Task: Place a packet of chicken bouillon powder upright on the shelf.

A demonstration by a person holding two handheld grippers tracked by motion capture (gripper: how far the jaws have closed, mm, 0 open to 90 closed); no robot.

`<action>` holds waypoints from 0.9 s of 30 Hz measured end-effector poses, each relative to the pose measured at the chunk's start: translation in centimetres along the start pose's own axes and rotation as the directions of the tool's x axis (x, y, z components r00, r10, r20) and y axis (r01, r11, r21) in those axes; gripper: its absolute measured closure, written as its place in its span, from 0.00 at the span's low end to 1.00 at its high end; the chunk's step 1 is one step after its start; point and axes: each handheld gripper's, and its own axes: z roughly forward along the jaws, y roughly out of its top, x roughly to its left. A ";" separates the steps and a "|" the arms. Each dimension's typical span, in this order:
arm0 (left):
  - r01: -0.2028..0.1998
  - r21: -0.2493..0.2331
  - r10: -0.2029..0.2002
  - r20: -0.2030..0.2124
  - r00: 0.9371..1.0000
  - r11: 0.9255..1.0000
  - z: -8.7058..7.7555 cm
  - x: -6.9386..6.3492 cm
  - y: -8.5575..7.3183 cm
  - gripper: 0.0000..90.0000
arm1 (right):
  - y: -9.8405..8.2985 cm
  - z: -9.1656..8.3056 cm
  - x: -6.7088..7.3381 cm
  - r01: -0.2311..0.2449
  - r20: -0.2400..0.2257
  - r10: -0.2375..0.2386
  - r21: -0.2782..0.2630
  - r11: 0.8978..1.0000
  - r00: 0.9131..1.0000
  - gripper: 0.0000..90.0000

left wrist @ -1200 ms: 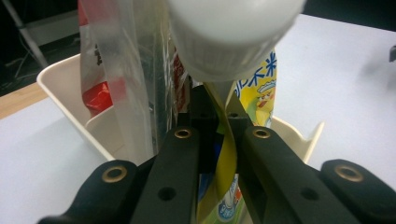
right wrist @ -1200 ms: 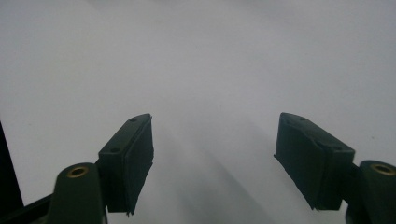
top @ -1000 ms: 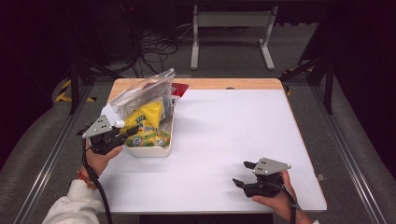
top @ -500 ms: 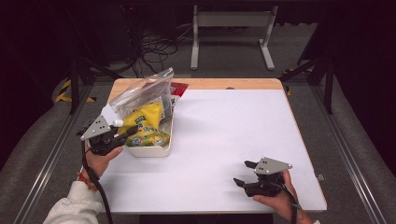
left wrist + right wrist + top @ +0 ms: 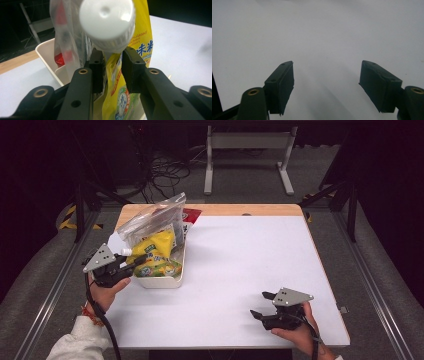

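White table (image 5: pixel 240 270); left tongs (image 5: pixel 112 67) easing apart around yellow "chicken" pouch (image 5: pixel 130 75); right tongs (image 5: pixel 327 85) spread.

White table (image 5: pixel 240 270) — cream bin (image 5: pixel 165 281) at its left edge holding a yellow pouch (image 5: pixel 156 251) and clear bag (image 5: pixel 150 220); left gripper (image 5: pixel 134 261) at the pouch — right gripper (image 5: pixel 261 306) resting near the front edge.

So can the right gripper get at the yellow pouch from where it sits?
Probably yes: bare table lies between the right gripper, jaws open, and the yellow pouch, though the left gripper straddles the pouch's neck.
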 end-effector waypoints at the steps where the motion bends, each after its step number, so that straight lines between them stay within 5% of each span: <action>1: 0.007 -0.010 -0.007 -0.004 1.000 1.000 -0.3 -0.1 0.0 0.78 | 0.1 0.0 0.0 -0.002 -0.001 0.002 -0.002 1.000 1.000 0.31; 8: -0.013 -0.027 0.013 -0.006 1.000 1.000 -1.3 -0.6 0.2 0.77 | 0.2 0.0 -0.1 0.002 0.002 -0.002 -0.006 1.000 1.000 0.31; 18: -0.015 -0.028 0.013 -0.061 0.998 1.000 -2.5 -1.2 0.1 0.71 | 0.5 -0.2 -0.5 0.004 0.009 -0.003 -0.021 1.000 1.000 0.31; 27: -0.005 -0.013 0.003 -0.145 0.989 1.000 -2.6 -2.5 0.1 0.49 | 0.6 -0.6 -0.8 0.002 0.019 -0.002 -0.034 0.999 1.000 0.30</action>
